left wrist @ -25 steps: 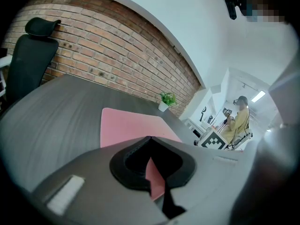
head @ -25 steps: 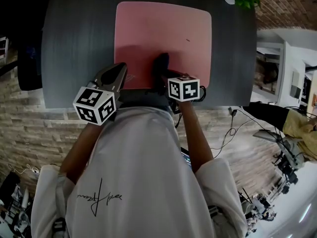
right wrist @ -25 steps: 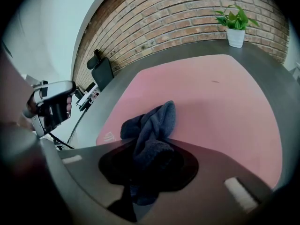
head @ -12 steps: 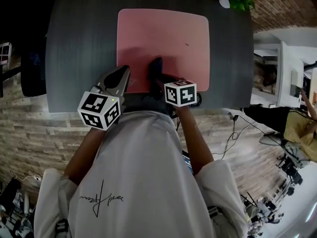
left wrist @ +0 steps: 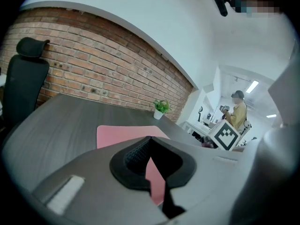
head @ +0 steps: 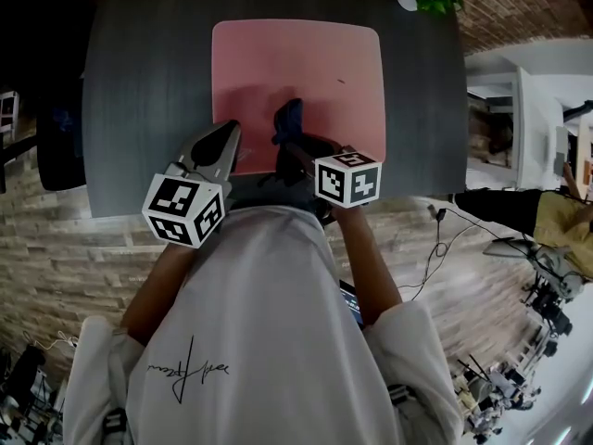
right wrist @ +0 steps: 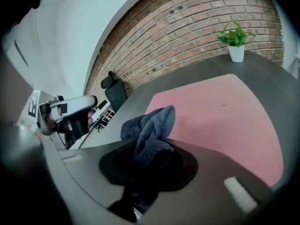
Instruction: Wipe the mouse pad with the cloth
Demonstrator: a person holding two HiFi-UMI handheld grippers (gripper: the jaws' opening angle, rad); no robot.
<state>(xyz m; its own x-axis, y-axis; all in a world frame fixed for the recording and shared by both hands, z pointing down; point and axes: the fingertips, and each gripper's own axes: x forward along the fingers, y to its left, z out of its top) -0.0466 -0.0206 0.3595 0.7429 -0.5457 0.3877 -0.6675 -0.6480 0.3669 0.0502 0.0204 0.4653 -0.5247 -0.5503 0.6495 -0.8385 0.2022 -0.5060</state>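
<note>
Only the right gripper view shows the right gripper (right wrist: 150, 150) fingers clamped on the cloth (right wrist: 151, 122) over the mouse pad (right wrist: 220, 111). Left gripper (left wrist: 149, 142) fingers: together. The cloth now lies slightly farther onto the pad than before.

- The mouse pad (head: 306, 72) is big and pink, with round corners. It lies flat on the dark grey table (head: 148, 82). A tiny dark speck sits on its right half.
- The cloth (head: 287, 119) is dark blue and fluffy. It is all bunched up, not spread out. The right gripper (head: 295, 145) pinches it between its jaws, and the soft end pokes out past them. The cloth is over the near part of the pad, about midway along it. I cannot tell if it touches the pad.
</note>
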